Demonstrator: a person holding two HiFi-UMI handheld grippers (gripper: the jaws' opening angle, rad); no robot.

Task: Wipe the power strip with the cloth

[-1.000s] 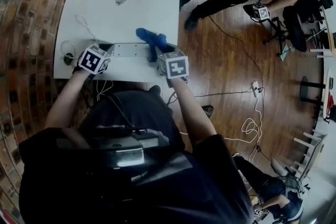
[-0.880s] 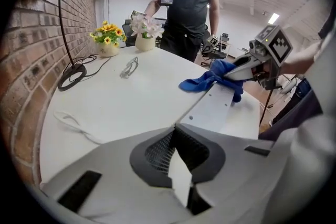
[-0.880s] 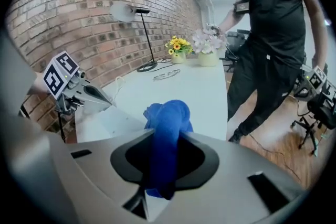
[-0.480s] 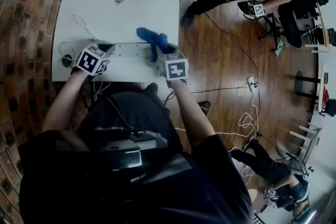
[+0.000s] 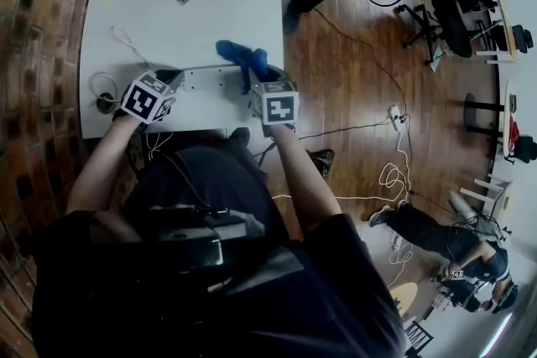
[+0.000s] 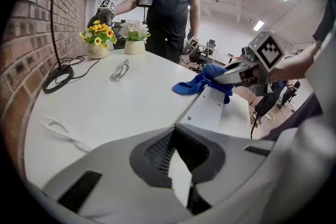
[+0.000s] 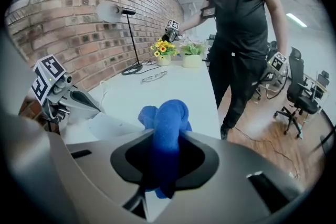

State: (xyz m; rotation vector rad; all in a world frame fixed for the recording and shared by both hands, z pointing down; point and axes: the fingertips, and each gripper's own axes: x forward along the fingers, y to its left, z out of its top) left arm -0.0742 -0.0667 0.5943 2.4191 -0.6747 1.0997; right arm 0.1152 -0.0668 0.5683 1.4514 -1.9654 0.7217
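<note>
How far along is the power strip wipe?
Set up: left gripper clamps one end of the power strip, right gripper grips the blue cloth. In hand: cloth sits on the strip's other end. Left: the passes along it; none can be confirmed.

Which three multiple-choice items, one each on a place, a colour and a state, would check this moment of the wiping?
1. Where is the cloth?
A clear of the power strip
B on its middle
C on its end farthest from the left tool

2. What colour is the cloth?
A red
B blue
C white

3. The left tool is:
A shut on the power strip
B open and empty
C shut on the cloth

Answers:
1 C, the left gripper view shows it draped over the far end.
2 B, it is blue in every view.
3 A, the strip's white near end sits pinched between its jaws.
</note>
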